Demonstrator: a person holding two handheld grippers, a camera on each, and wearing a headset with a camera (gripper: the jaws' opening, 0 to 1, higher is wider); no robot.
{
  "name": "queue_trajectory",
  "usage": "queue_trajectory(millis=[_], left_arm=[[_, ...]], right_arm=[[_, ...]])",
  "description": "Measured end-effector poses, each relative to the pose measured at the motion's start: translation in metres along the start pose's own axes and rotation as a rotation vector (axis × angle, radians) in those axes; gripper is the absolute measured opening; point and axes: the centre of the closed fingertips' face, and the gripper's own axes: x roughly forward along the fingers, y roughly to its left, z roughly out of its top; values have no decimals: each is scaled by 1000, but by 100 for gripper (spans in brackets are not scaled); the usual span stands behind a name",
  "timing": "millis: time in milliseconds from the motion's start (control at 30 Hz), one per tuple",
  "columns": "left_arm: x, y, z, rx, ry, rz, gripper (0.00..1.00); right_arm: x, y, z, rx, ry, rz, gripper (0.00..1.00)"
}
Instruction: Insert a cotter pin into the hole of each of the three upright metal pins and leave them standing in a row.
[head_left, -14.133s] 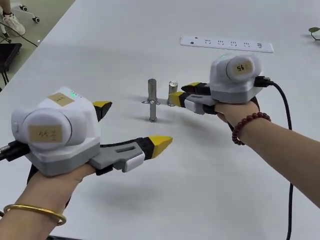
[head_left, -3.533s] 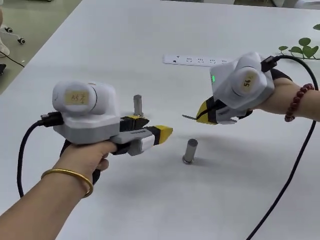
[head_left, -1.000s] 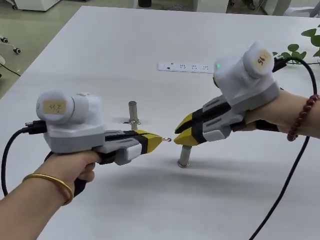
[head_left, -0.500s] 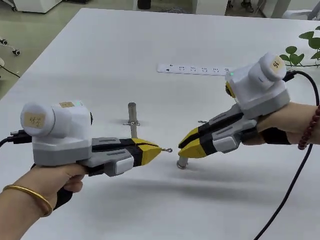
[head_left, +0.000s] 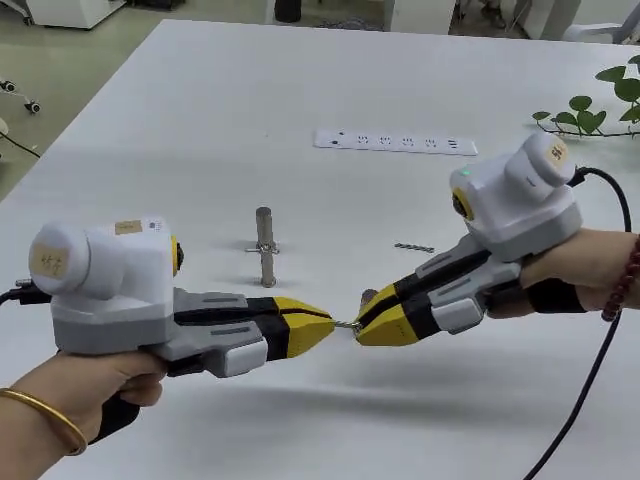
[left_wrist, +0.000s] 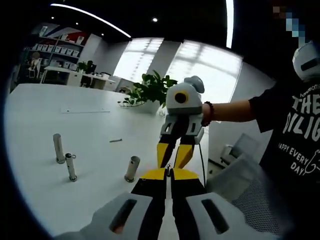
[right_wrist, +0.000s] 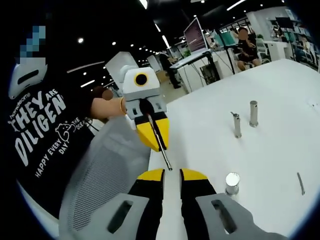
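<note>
So we're mid hand-off here. Our left gripper (head_left: 324, 326) is pinched tight on a cotter pin (right_wrist: 161, 145), which pokes straight out past its tips, up in the air over the white table (head_left: 200, 120). Our right gripper (head_left: 360, 329) faces it nose to nose with its jaws a sliver apart. The pin's free end sits right at the mouth, and as far as we can tell it isn't clamped yet.

Tips, for what they're worth:
- We'd slide the right jaws further along the shank before squeezing, since a grab on the very tip will probably let it swivel.
- Left lets go only once right has bitten.
- Keep the 2 grippers in line so the thin wire doesn't bend.

Parts just sit loose on the table, so the only "containers" worth talking about are the holes. The fitted metal pin (left_wrist: 71, 167) has a cotter pin through it. The far metal pin (left_wrist: 59, 148) and the near metal pin (left_wrist: 132, 168) look unfilled, so we reckon 1 of 3 is done. 1 spare cotter pin (head_left: 414, 247) lies flat, well apart from them.
</note>
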Motion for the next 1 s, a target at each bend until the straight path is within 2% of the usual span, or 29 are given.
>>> queue_trajectory(millis=[133, 367, 767, 867, 933, 1000], left_arm=[[-1, -4, -2, 5, 1, -12, 0], [-1, -10, -3, 1, -4, -37, 0], [-3, -12, -5, -12, -10, -46, 0], [-2, -12, -7, -11, 0, -46, 0], [-2, -12, -8, -14, 1, -45, 0], [-1, -13, -9, -14, 5, -47, 0]], right_arm=[[3, 8, 0, -4, -4, 33, 5], [7, 14, -1, -11, 5, 61, 2], [12, 20, -2, -21, 6, 86, 0], [12, 21, -3, -38, 15, 87, 0], [11, 21, -4, -99, 22, 79, 0], [11, 23, -5, -98, 34, 83, 0]])
